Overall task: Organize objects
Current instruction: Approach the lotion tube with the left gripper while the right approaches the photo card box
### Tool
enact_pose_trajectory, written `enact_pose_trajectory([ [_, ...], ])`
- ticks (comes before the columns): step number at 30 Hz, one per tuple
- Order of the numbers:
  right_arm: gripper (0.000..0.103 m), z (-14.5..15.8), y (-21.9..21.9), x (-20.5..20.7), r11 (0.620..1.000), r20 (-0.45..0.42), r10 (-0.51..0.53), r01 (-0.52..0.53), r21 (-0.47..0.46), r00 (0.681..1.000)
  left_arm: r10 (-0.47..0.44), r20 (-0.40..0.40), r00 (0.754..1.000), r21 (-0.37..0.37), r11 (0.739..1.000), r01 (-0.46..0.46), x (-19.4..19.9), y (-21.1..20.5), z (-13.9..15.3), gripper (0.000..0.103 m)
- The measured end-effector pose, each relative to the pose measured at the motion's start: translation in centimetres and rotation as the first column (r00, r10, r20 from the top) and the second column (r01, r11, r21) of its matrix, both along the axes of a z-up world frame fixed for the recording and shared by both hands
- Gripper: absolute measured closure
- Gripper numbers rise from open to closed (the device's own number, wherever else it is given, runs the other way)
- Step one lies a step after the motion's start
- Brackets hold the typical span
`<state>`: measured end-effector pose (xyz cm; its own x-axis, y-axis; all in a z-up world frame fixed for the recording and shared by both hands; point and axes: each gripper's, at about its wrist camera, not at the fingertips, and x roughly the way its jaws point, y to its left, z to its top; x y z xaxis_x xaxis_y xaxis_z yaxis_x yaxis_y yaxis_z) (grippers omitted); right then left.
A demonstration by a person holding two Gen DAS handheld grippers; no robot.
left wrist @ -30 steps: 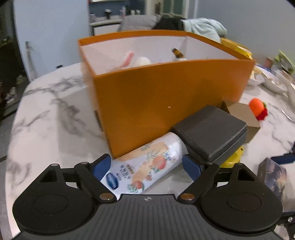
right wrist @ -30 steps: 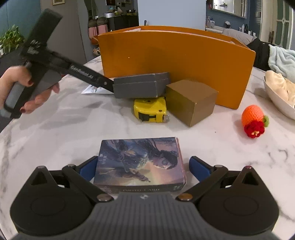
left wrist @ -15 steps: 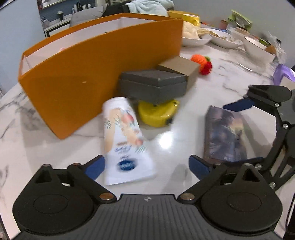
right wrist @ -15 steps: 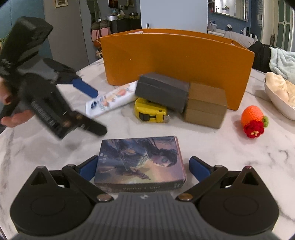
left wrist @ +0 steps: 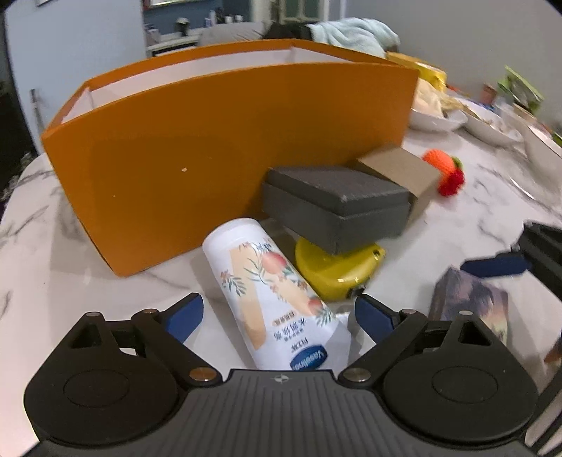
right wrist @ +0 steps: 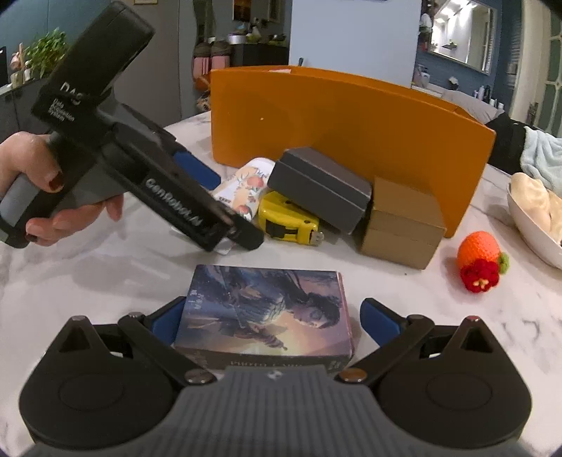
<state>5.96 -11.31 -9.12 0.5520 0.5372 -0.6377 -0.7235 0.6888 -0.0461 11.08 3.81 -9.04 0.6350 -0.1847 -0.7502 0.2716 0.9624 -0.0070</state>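
Observation:
A white lotion tube (left wrist: pixel 274 298) with a peach print lies on the marble table, its flat end between the open fingers of my left gripper (left wrist: pixel 279 313). The fingers stand apart from it on both sides. Behind it a grey box (left wrist: pixel 337 207) rests tilted on a yellow tape measure (left wrist: pixel 333 270), with a brown cardboard box (left wrist: pixel 400 172) beside them. The big orange box (left wrist: pixel 217 158) stands behind all of these. My right gripper (right wrist: pixel 272 321) is open around a picture card box (right wrist: pixel 267 316) lying flat. A hand (right wrist: pixel 38 182) holds the left gripper's handle.
A crocheted orange toy (right wrist: pixel 479 260) lies to the right on the marble table (right wrist: pixel 105 274). White bowls (right wrist: pixel 530 221) with food sit at the far right. A pale blue towel (left wrist: pixel 351 31) lies beyond the orange box.
My left gripper swung away to the right and came back over the tube, which now lies turned with its flat end toward me. The grey box tipped onto the tape measure. The right gripper stayed put.

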Motion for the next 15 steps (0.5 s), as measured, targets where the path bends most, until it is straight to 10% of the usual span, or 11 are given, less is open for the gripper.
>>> enact_pose_trajectory([
  [4,0.001,-0.2,-0.3,0.3,0.999,-0.022,-0.018,0.019,0.029,1.0,0.019,0.037,0.999,-0.007,1.0,-0.019,-0.4,-0.7,-0.2,0.0],
  [8,0.014,0.0,-0.4,-0.3,0.999,-0.004,-0.018,0.018,0.038,1.0,0.043,0.059,0.997,-0.027,0.999,-0.042,-1.0,-0.7,0.4,0.039],
  [15,0.014,0.1,-1.2,-0.6,0.998,-0.007,-0.04,0.041,0.041,0.999,0.097,0.051,0.994,-0.068,0.993,-0.093,-1.9,0.2,0.7,0.045],
])
